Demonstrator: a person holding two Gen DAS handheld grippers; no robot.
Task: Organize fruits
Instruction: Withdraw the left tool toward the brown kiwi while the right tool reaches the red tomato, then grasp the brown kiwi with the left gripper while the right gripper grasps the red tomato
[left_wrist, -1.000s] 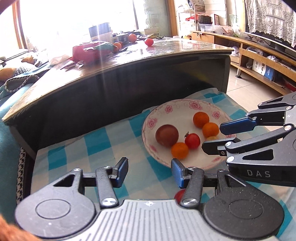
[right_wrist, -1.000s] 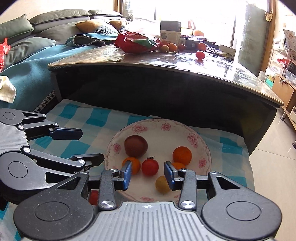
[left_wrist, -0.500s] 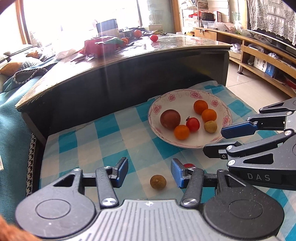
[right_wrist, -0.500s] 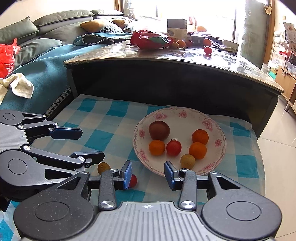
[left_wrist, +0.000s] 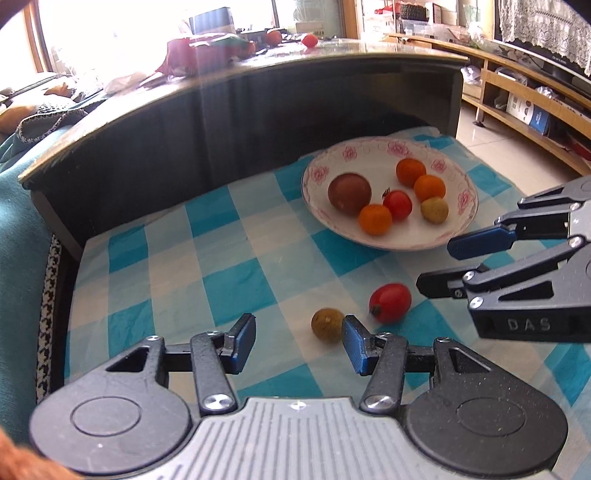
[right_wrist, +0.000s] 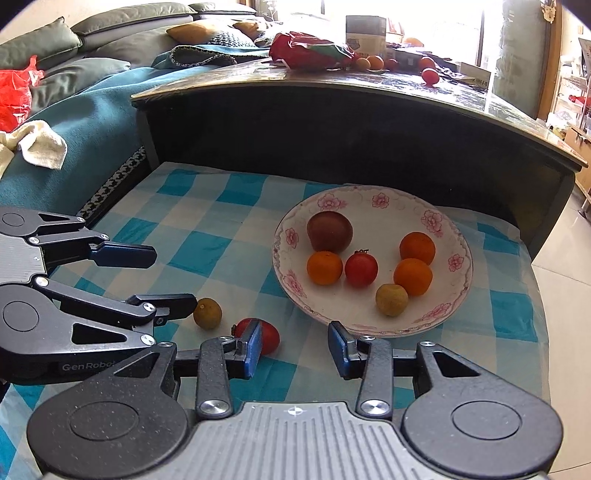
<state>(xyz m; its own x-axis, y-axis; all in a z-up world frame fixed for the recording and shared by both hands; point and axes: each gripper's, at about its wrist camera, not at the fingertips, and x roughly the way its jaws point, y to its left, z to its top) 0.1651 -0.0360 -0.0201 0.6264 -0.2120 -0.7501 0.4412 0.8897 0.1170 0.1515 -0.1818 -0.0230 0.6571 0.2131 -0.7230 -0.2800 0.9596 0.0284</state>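
Observation:
A white floral plate on the blue checked cloth holds several fruits: a dark round fruit, oranges, a red tomato and a brown-green longan. A loose longan and a loose red tomato lie on the cloth in front of the plate. My left gripper is open and empty, the longan by its right finger. My right gripper is open and empty, the tomato behind its left finger.
A dark low table with a glossy top rises right behind the cloth, carrying a red bag and more fruit. A teal sofa lies to the left. A wooden shelf unit and tiled floor are to the right.
Both grippers have drawn back from the plate toward me. The loose longan and tomato, hidden or barely visible before, now show in front of the fingers. Both stay open.

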